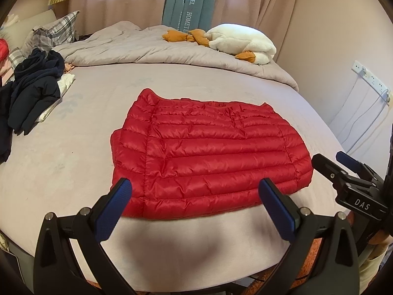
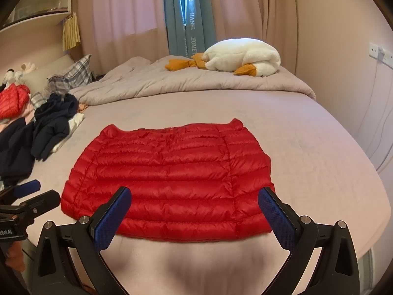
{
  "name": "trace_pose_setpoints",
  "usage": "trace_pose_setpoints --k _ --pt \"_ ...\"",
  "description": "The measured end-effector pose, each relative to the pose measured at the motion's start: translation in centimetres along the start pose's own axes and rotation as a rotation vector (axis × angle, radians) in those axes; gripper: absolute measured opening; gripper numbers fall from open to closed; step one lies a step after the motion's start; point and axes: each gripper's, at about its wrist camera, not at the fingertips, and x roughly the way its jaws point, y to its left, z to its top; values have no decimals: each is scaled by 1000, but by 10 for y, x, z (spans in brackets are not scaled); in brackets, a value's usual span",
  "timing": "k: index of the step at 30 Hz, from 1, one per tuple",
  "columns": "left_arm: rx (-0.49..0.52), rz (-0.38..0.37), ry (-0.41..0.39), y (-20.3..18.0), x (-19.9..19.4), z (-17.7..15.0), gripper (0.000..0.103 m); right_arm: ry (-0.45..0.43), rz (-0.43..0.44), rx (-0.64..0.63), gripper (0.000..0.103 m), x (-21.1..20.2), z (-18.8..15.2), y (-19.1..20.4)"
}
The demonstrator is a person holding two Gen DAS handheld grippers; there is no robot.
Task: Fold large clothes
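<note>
A red quilted down jacket [image 1: 208, 154] lies folded into a flat rectangle on the bed's pinkish sheet [image 1: 81, 147]; it also shows in the right wrist view [image 2: 169, 179]. My left gripper [image 1: 195, 185] is open and empty, held just above the jacket's near edge. My right gripper [image 2: 194, 193] is open and empty over the jacket's near hem. The right gripper [image 1: 343, 164] appears at the right of the left wrist view, and the left gripper [image 2: 36, 191] at the left of the right wrist view.
A pile of dark navy clothes [image 1: 34, 91] lies at the bed's left side, with another red garment [image 2: 12, 98] beyond. A bunched grey duvet [image 1: 152, 46] and a white plush goose [image 1: 240, 41] lie at the far end. A wall with sockets [image 1: 371, 78] stands right.
</note>
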Motion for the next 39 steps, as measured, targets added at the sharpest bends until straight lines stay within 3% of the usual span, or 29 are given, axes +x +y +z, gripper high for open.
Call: trace_pose_setpoints --k 39 --pt "56 56 -13 -14 1 -6 103 -12 -5 -10 102 -4 -1 -5"
